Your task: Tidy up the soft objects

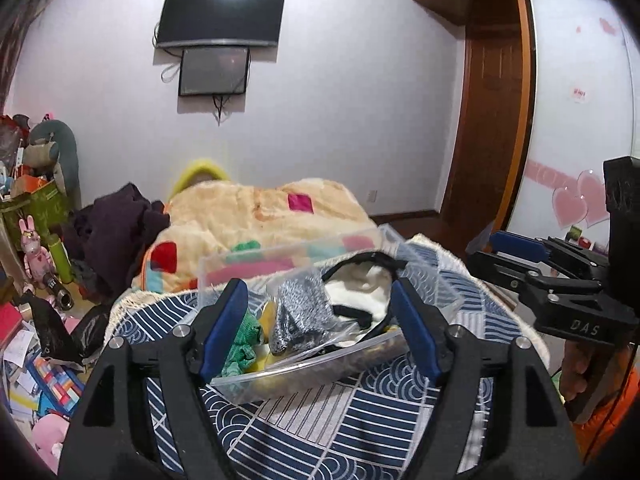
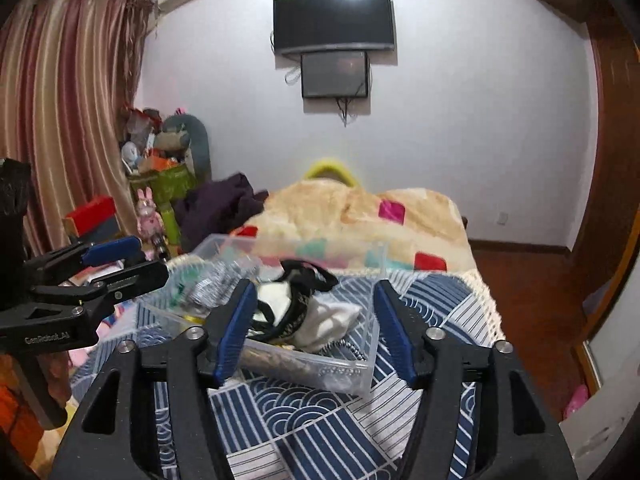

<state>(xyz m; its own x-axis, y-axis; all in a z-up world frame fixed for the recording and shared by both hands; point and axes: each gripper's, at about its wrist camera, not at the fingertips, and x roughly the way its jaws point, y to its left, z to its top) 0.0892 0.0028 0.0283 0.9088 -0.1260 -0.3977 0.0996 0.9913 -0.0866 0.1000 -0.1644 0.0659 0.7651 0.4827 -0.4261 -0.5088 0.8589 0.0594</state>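
A clear plastic bin [image 1: 304, 380] sits on the blue patterned bedspread [image 1: 340, 432]. It holds a green knit item [image 1: 242, 346], a grey speckled sock [image 1: 298, 316], a yellow piece [image 1: 267, 314] and a white garment with black trim [image 1: 360, 300]. My left gripper [image 1: 320, 320] is open and empty, its fingers either side of the bin's near end. My right gripper [image 2: 316, 320] is open and empty above the same bin [image 2: 344, 376], over the white garment [image 2: 328, 318]. The right gripper shows at the right of the left wrist view [image 1: 520, 256].
A beige fleece blanket [image 1: 260, 220] with coloured squares lies behind the bin, with a dark purple garment [image 1: 116, 224] at its left. Cluttered toys and boxes [image 1: 36, 240] fill the floor at left. A wooden door [image 1: 488, 120] stands at right.
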